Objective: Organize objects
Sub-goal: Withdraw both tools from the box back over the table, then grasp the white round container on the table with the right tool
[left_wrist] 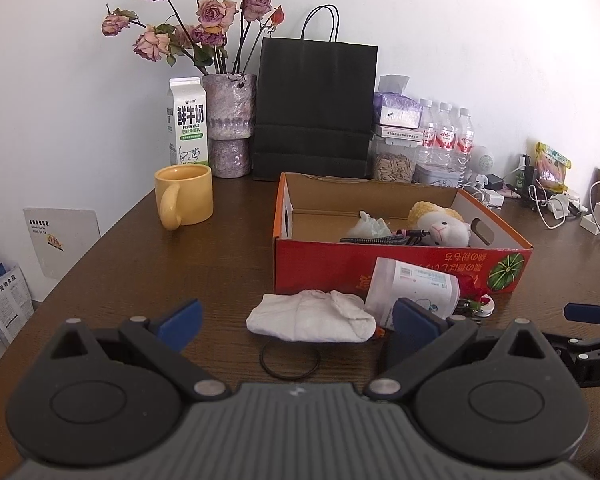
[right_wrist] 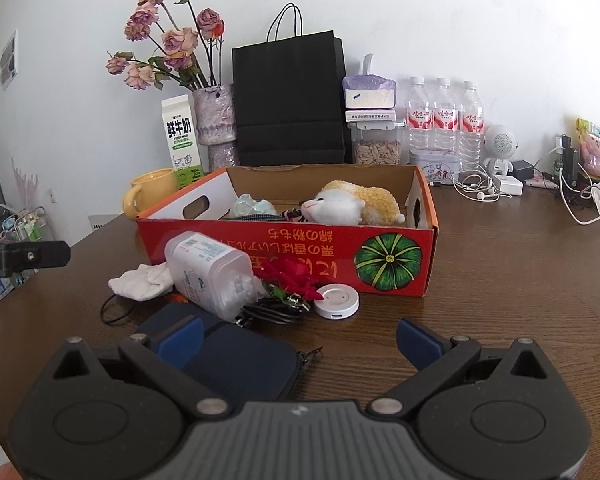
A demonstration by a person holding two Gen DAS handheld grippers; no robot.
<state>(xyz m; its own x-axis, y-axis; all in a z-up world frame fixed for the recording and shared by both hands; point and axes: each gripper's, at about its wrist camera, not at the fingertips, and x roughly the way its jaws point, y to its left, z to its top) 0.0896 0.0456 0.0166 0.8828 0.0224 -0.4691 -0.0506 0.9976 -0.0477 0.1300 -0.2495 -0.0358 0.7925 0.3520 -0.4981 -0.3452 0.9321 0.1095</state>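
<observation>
Nearest your left gripper [left_wrist: 296,322], jaws spread and holding nothing, a black ring [left_wrist: 290,360] lies flat on the surface [left_wrist: 132,264], just in front of a crumpled white cloth [left_wrist: 312,318]. That ring is thin; pads will likely skate over it, and a low sweep could shove the cloth instead. Right of the cloth, a clear plastic jar [right_wrist: 210,274] lies on its side against the red cardboard box [right_wrist: 388,264]; it looks ready to roll if nudged, label too small to read. Beside it, a red artificial flower [right_wrist: 294,274], a coiled black cable [right_wrist: 272,314] and a white round puck [right_wrist: 336,300] crowd together, so you may snag the cable while lifting any one. Your right gripper [right_wrist: 298,340] is also spread and empty, its left pad over a dark blue pouch [right_wrist: 244,360]. A plush sheep [right_wrist: 356,204] already sits in the box. Readable print: "FRESH MILK" on the milk carton [left_wrist: 188,122]; upside-down Japanese script beside a pumpkin picture on the box.
</observation>
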